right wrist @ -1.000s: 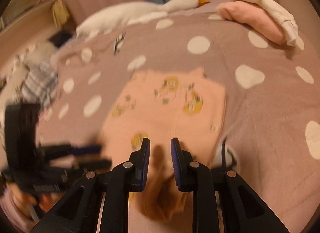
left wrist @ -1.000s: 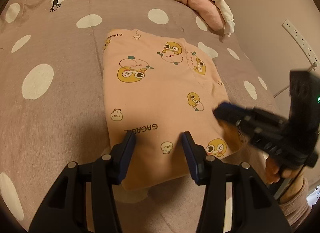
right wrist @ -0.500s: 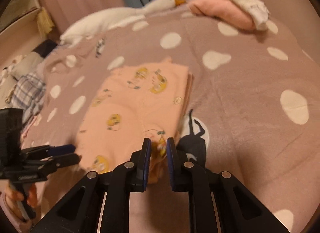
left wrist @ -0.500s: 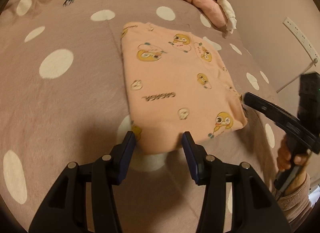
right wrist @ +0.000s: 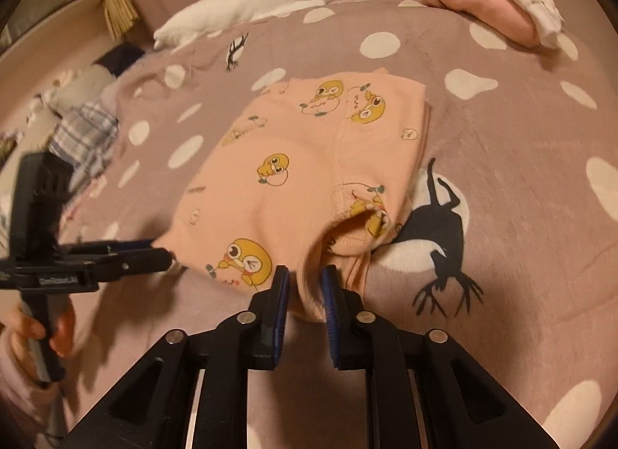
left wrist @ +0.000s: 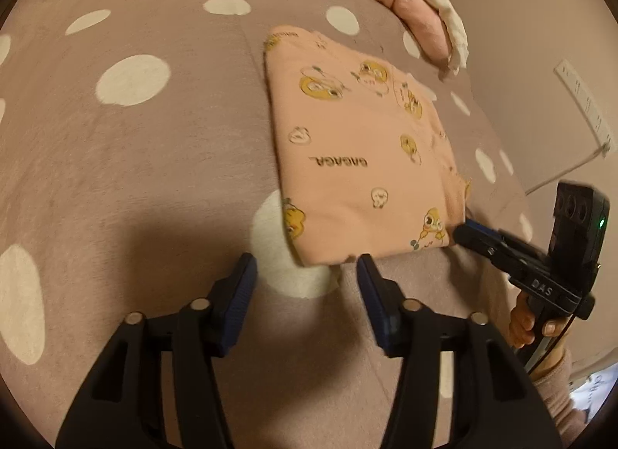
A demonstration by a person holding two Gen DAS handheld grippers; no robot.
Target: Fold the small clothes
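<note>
A folded peach garment (left wrist: 359,148) printed with yellow cartoon ducks lies flat on the mauve polka-dot blanket (left wrist: 127,163). The left gripper (left wrist: 305,279) hangs spread wide and released just short of the garment's near edge, gripping nothing. The right gripper (right wrist: 305,287) stands at the near corner with a fold of the fabric between its narrowly parted fingers; whether they pinch it, I cannot tell

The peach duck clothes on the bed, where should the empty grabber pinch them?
Probably the near left corner of the peach garment, coming in low from the front edge. That corner lies flat in front of the open left gripper, while the right gripper already has cloth between its fingers at the other near corner.
</note>
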